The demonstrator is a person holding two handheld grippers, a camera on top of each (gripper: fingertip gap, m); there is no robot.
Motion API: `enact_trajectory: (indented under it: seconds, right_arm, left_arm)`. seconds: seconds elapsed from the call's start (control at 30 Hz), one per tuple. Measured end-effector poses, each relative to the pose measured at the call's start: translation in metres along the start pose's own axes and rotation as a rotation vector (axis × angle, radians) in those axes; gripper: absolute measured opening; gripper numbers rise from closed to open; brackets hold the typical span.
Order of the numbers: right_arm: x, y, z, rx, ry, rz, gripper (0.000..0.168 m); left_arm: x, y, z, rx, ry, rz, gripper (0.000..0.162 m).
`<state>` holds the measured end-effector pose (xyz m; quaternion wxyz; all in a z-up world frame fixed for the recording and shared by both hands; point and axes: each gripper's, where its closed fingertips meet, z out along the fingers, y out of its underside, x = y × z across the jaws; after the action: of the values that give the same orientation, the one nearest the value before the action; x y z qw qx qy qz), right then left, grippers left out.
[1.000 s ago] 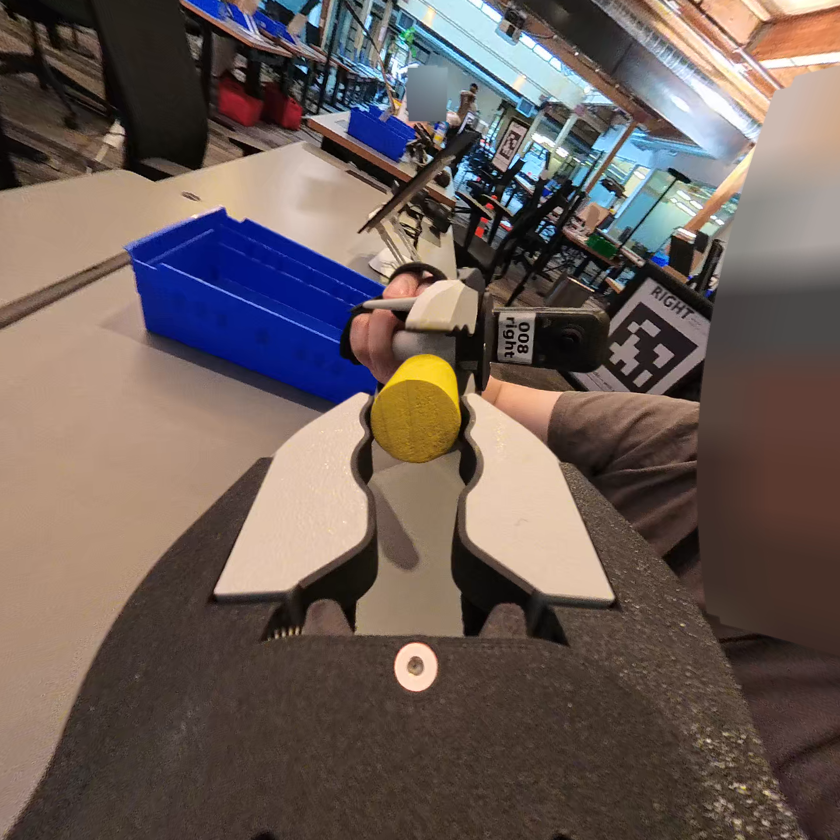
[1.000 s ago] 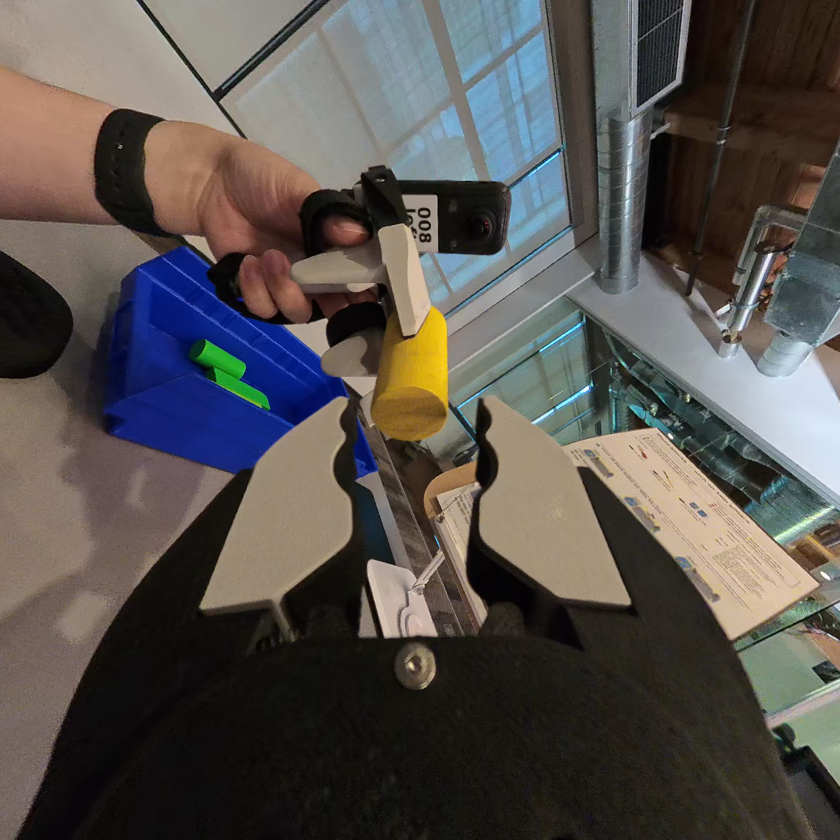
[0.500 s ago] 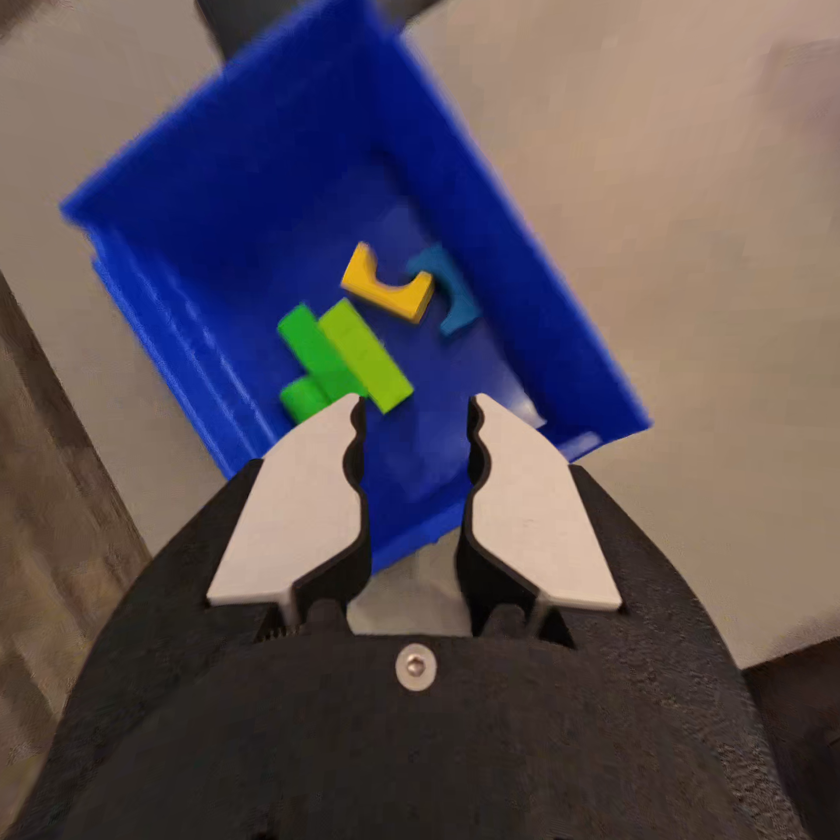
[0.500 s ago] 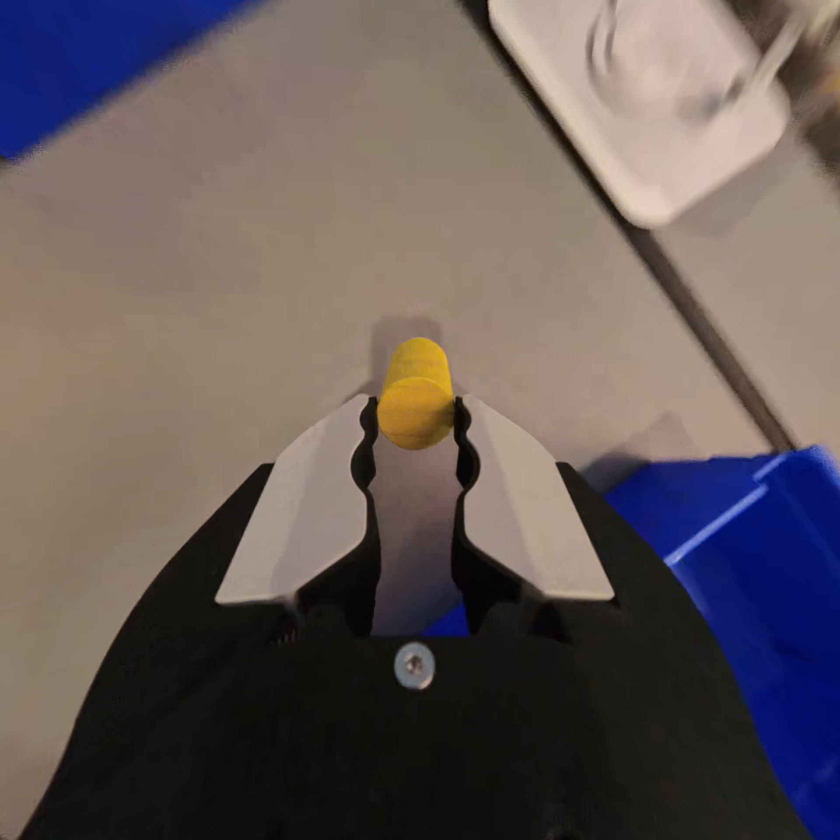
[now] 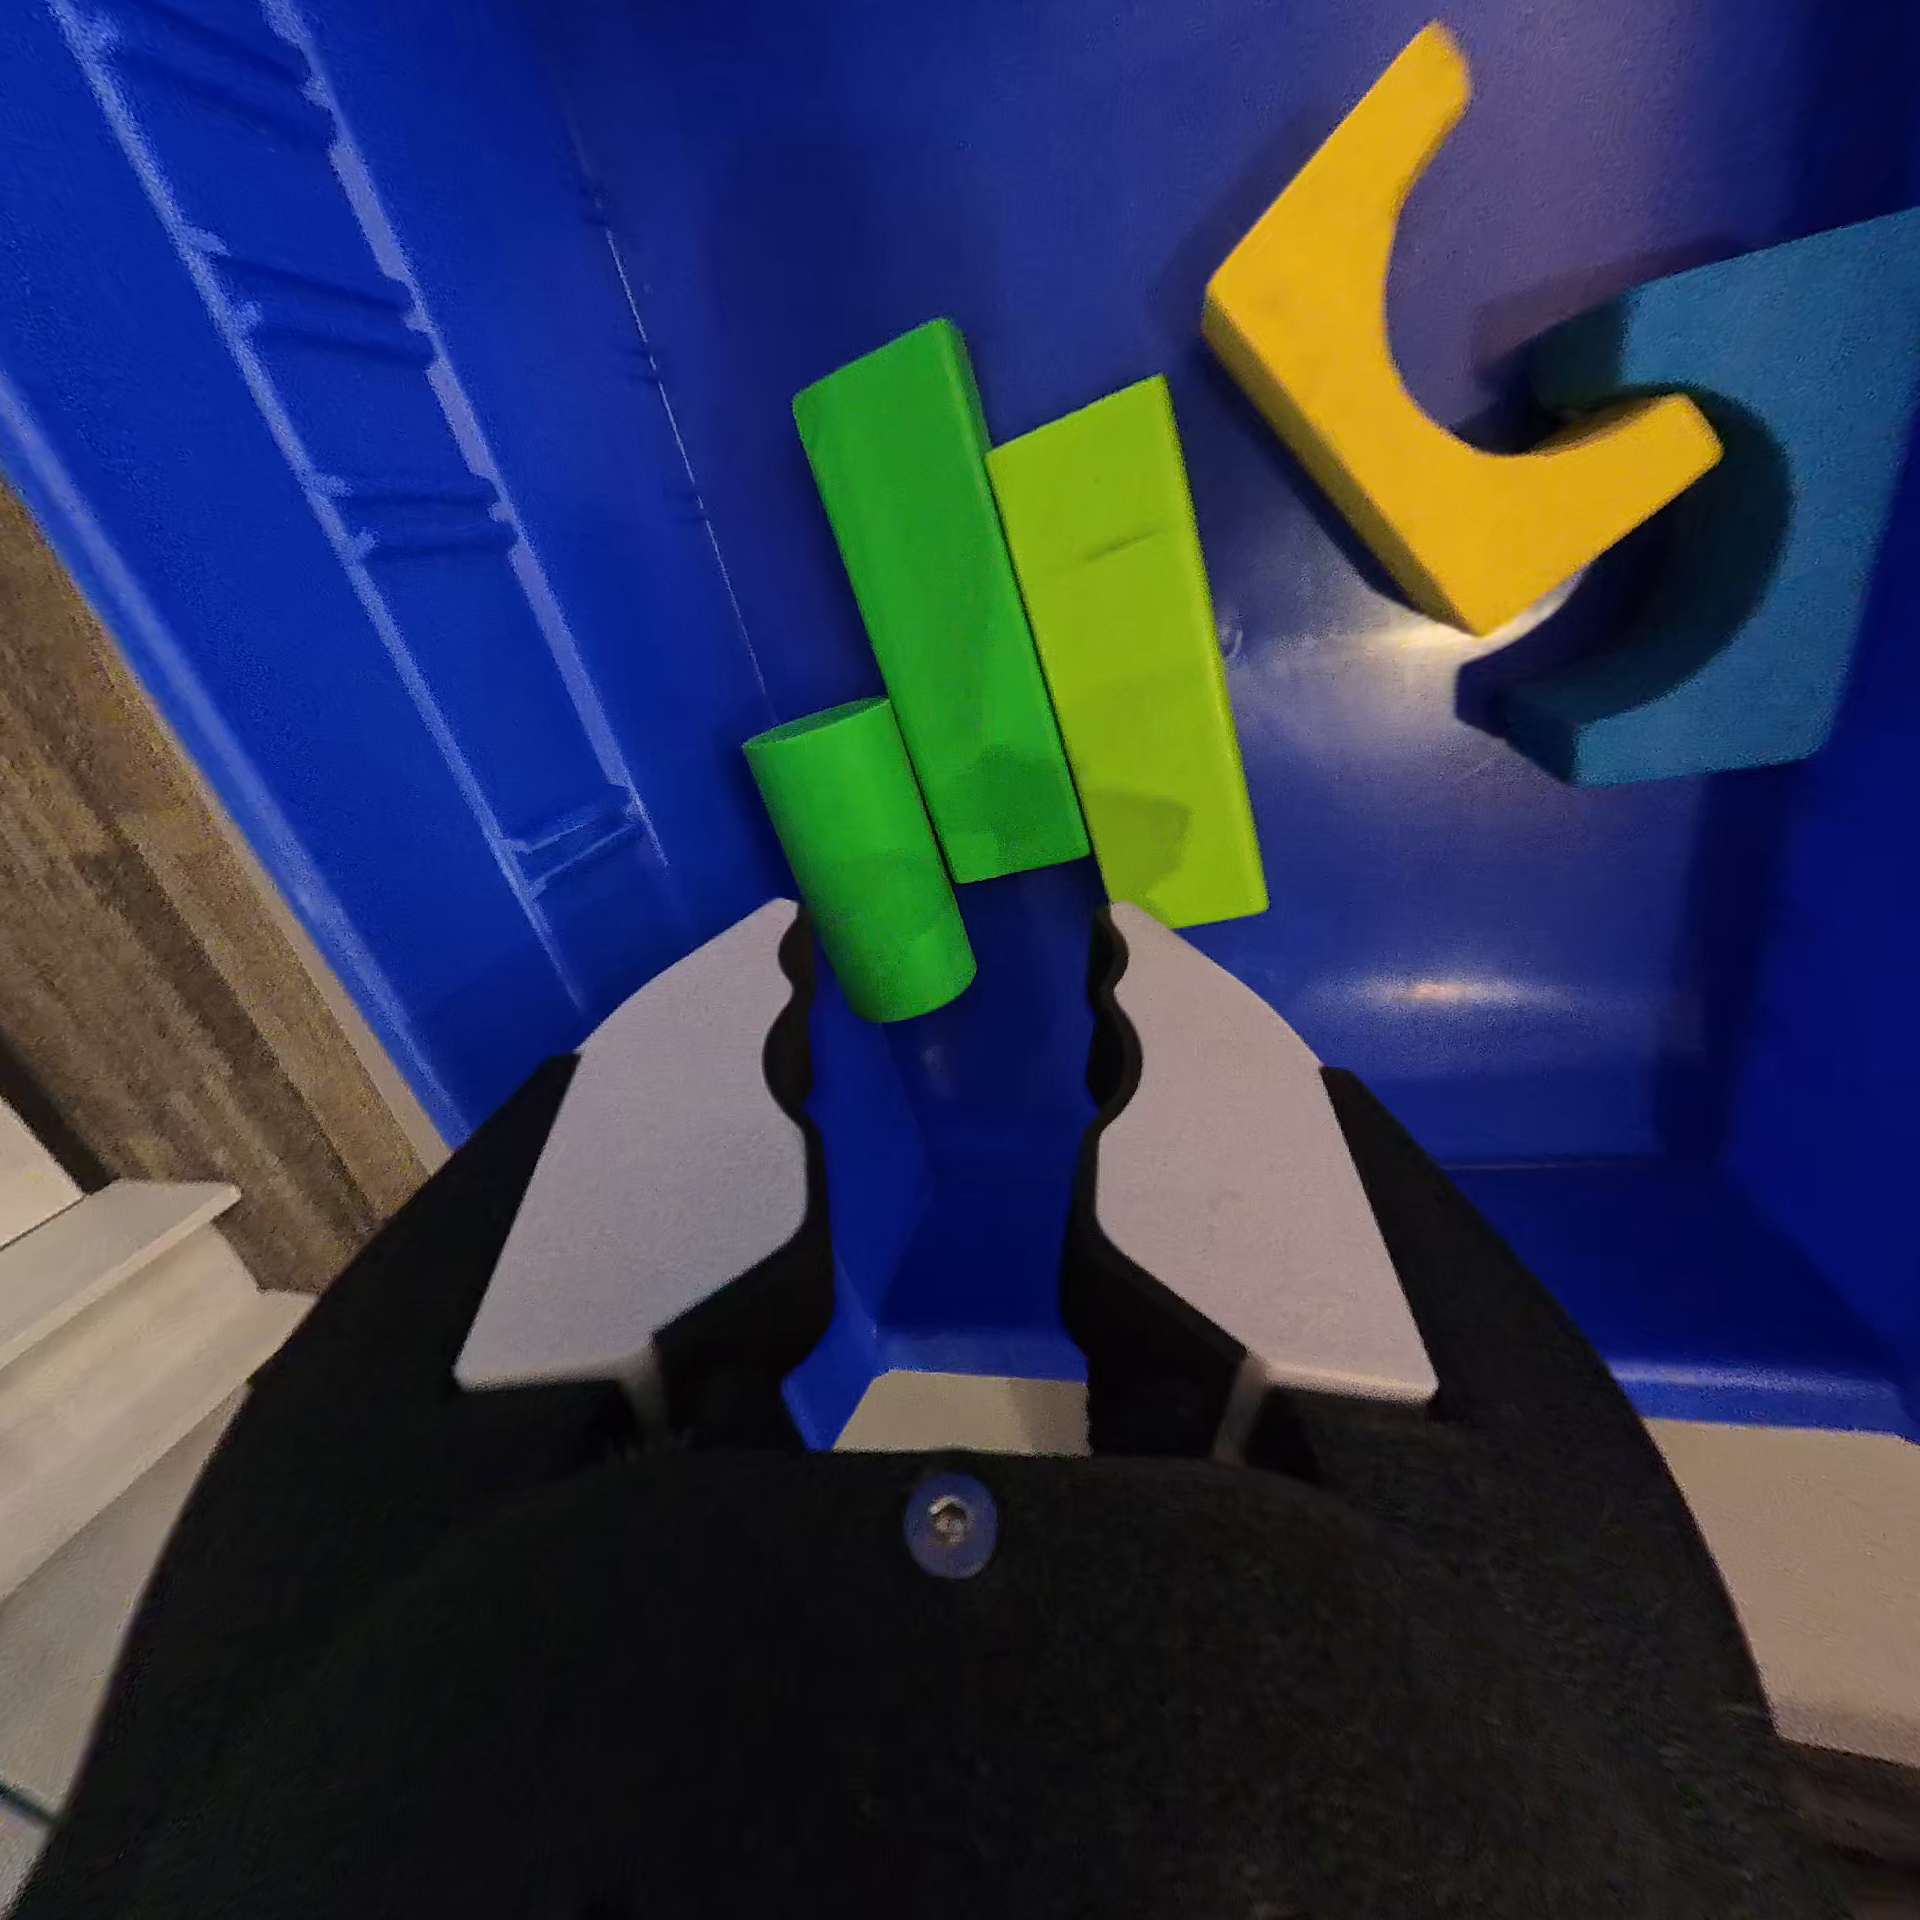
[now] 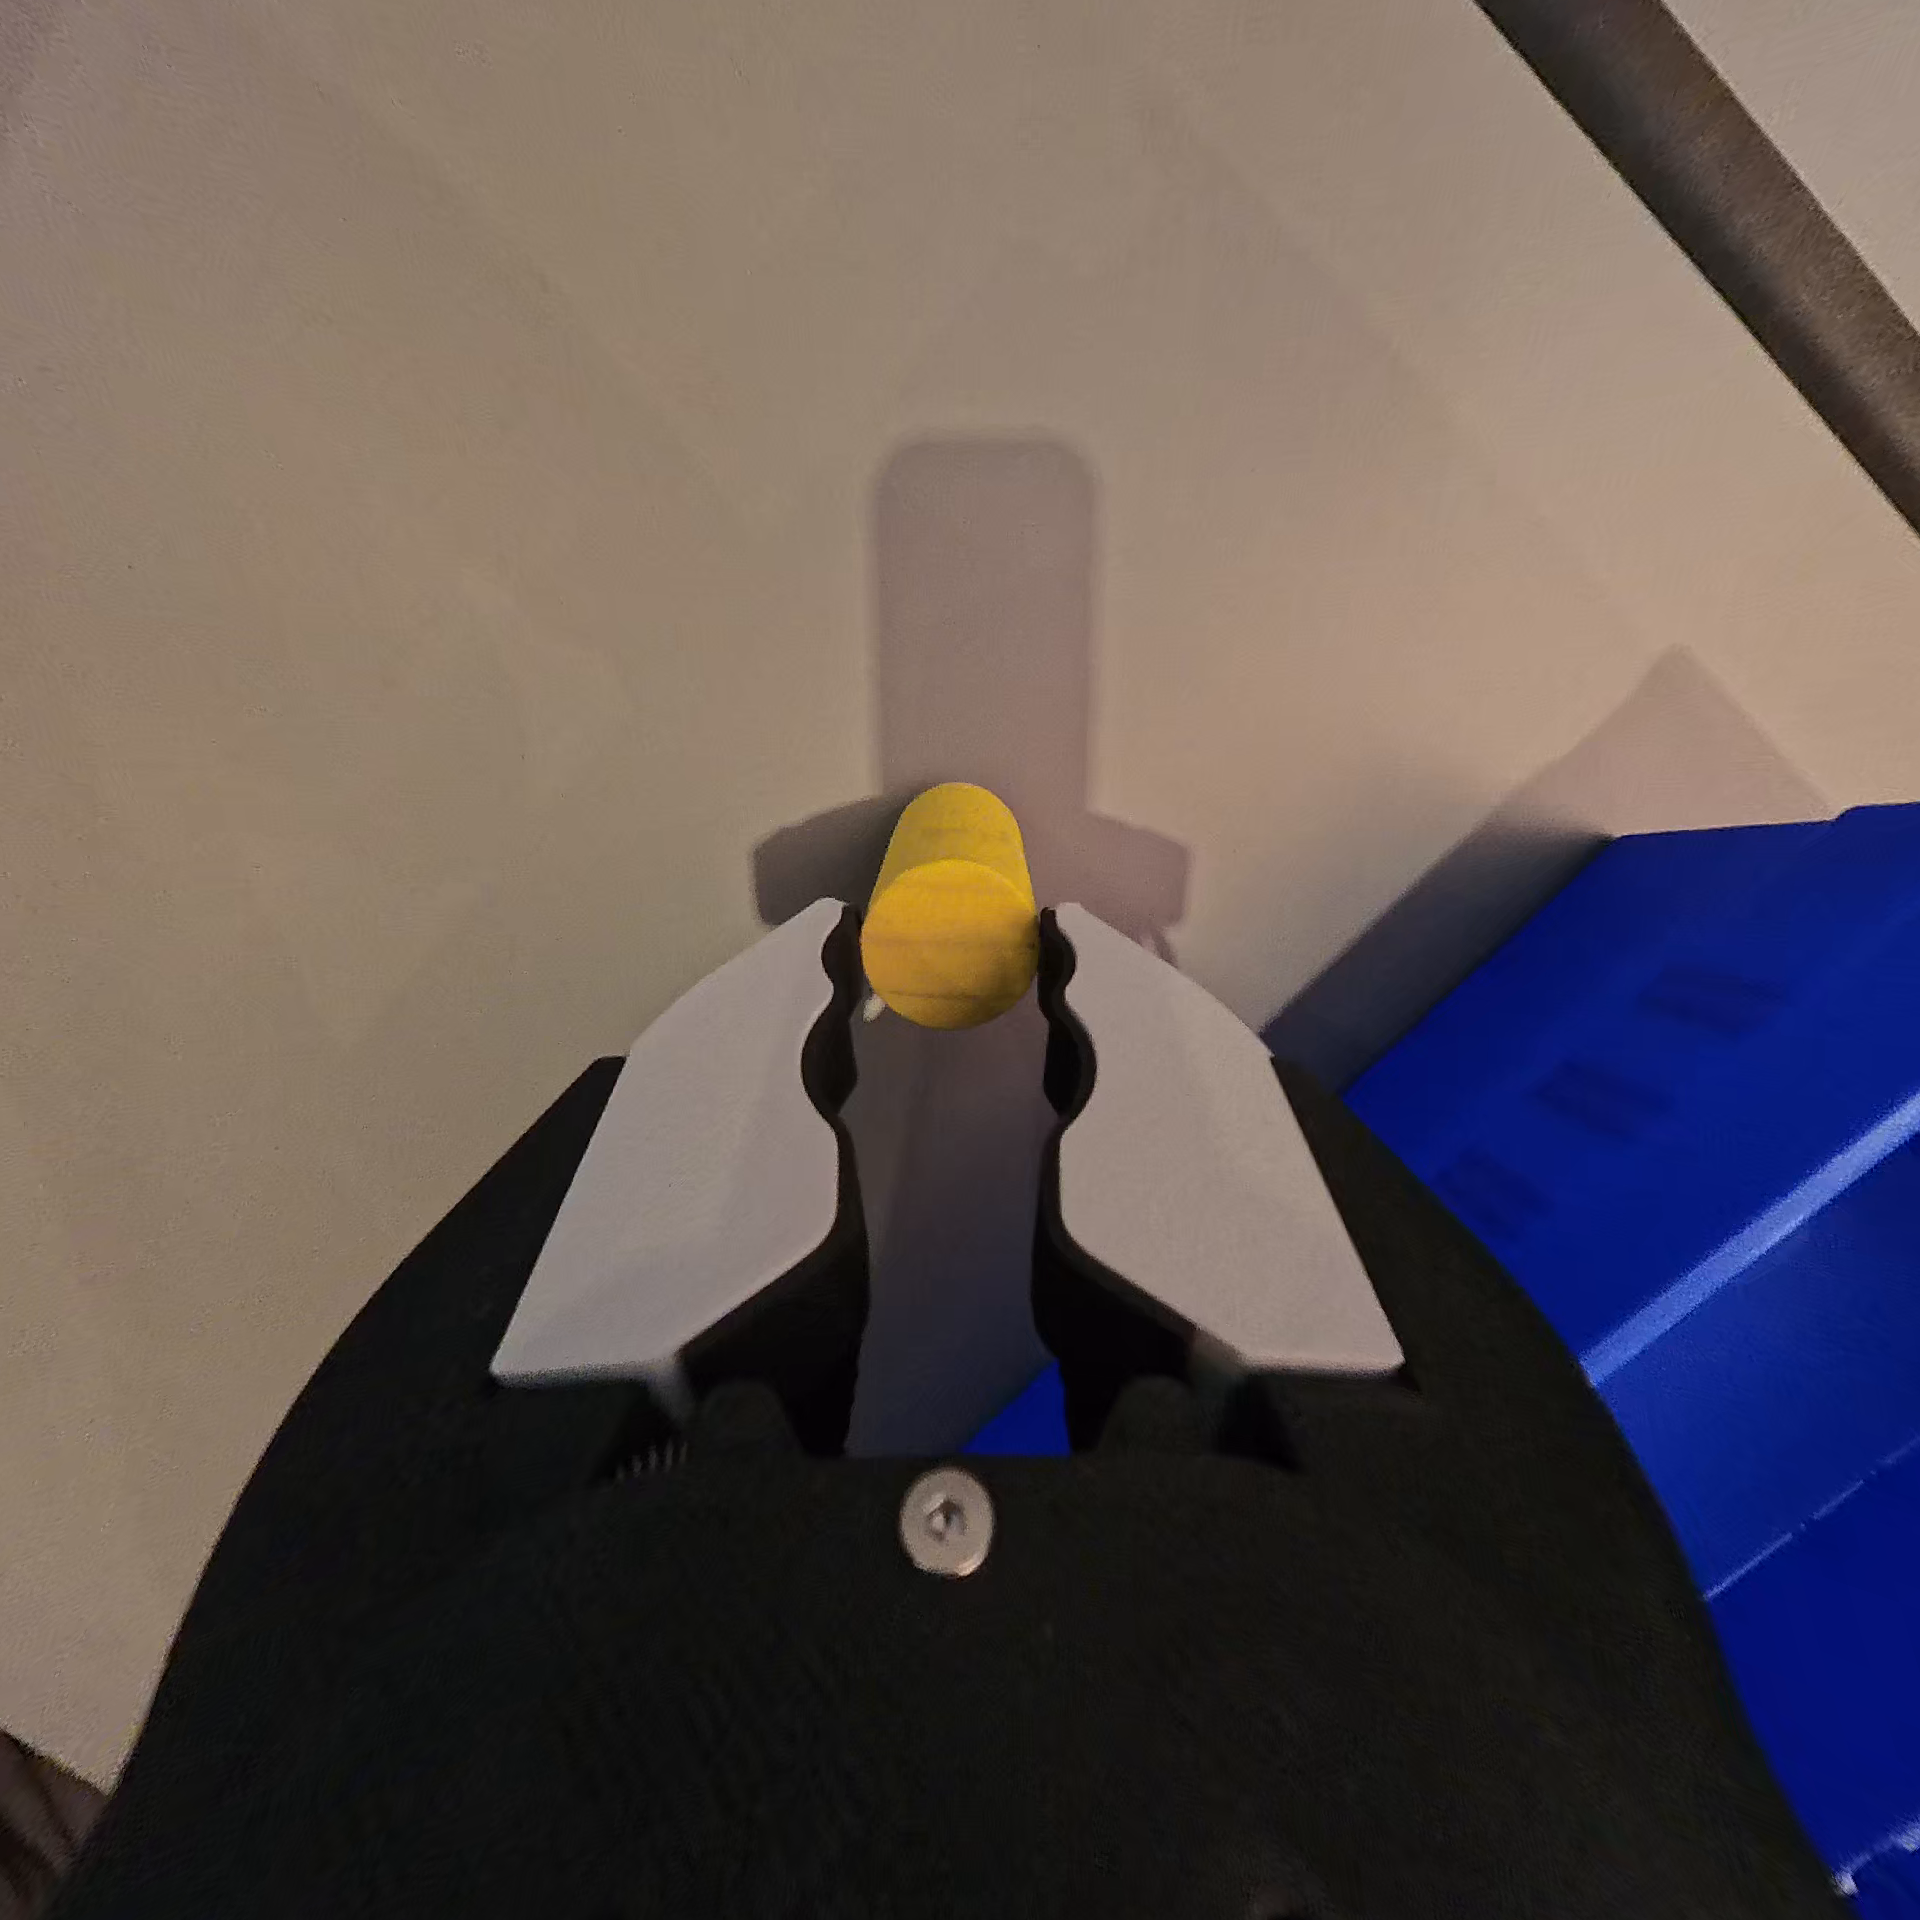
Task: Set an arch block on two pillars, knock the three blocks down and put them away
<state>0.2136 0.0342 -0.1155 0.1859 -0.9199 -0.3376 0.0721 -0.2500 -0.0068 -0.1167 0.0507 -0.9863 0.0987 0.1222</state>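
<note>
In the bin (image 5: 343, 436), three long blocks (image 5: 940, 613) lie side by side near its left wall; two arch blocks (image 5: 1403, 416) interlock toward its right wall.

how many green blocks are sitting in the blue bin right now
3: a short green cylinder by the left gripper tips, a longer green block beside it, then a lime plank. The gripper may hide more.

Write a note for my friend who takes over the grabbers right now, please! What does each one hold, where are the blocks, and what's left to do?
Left gripper: open, empty, over the blue bin.
Right gripper: shut on the yellow cylinder, above the table beside the bin.
In the bin: short green cylinder, long green cylinder, lime bar, yellow arch, blue arch.
Done: nothing stands yet.
Left: stand two pillars, set an arch on top, knock down, put away.
</note>
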Motion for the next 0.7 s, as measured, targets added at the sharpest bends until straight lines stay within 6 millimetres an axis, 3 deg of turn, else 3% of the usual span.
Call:
enact_trajectory:
  seconds: [0.3,0.53,0.7]
  right_arm:
    - [0.001,-0.004,-0.001,0.010,0.049,-0.056,0.035]
    - [-0.003,-0.016,-0.022,0.093,0.089,-0.115,0.036]
    - [-0.010,-0.019,-0.033,0.119,0.099,-0.154,0.036]
  left_arm:
    - [-0.006,0.008,0.021,-0.095,-0.030,-0.025,0.052]
    - [-0.003,0.015,0.029,-0.157,-0.054,0.022,0.054]
    - [-0.006,0.017,0.031,-0.178,-0.071,0.028,0.044]
